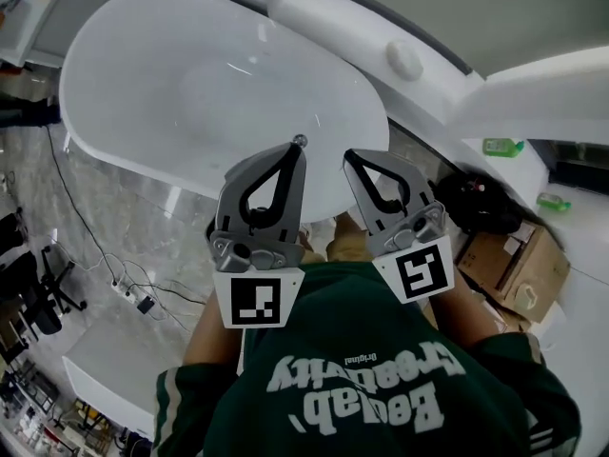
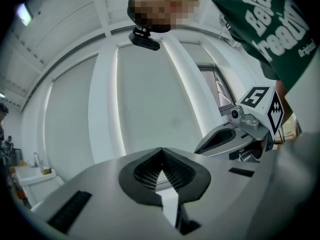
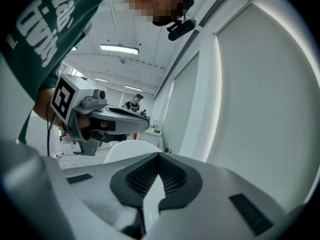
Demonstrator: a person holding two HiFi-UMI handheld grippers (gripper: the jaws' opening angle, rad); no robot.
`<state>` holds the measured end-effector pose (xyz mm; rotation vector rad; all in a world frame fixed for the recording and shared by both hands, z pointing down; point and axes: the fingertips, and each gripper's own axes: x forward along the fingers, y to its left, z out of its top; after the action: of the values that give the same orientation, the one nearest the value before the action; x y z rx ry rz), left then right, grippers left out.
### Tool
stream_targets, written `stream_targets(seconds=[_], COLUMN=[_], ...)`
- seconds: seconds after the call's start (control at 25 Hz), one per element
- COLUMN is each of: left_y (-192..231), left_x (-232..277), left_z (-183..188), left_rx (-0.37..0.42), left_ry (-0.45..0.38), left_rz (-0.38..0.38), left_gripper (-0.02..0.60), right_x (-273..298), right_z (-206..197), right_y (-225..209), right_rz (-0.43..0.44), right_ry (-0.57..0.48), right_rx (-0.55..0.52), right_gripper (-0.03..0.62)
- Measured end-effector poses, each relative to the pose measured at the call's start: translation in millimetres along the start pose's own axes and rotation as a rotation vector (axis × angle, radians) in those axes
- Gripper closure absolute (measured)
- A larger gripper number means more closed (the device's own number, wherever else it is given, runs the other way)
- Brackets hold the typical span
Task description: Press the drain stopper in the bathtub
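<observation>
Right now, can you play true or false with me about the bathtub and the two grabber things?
1. Both grippers are shut and empty. True: the left gripper and the right gripper hold nothing.
2. The bathtub is black. False: the bathtub is white.
3. One gripper is pressing down inside the tub. False: both are up in the air and touch nothing.
4. The person's shirt is green. True.
</observation>
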<state>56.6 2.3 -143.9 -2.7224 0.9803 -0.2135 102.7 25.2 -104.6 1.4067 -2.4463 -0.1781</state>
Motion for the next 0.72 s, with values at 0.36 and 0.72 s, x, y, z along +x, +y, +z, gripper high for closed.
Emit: stream_targets(seconds=[0.36, 0.72], left_y=[-29.0, -31.9], left_x=[31.3, 57.3], left_z=[-57.4, -114.8], left_rx=[-0.052, -0.072], left_ry=[0.106, 0.238], left_rz=[0.02, 0.113], left_gripper=[0.572, 0.572], right_x=[12.0, 41.2], right_z=[-65.7, -156.4], right_y=[-15.7, -20.2], right_rz=[0.145, 0.242], right_ry=[0.038, 0.14], right_rx=[0.039, 0.162], right_gripper=[0.58, 0.58])
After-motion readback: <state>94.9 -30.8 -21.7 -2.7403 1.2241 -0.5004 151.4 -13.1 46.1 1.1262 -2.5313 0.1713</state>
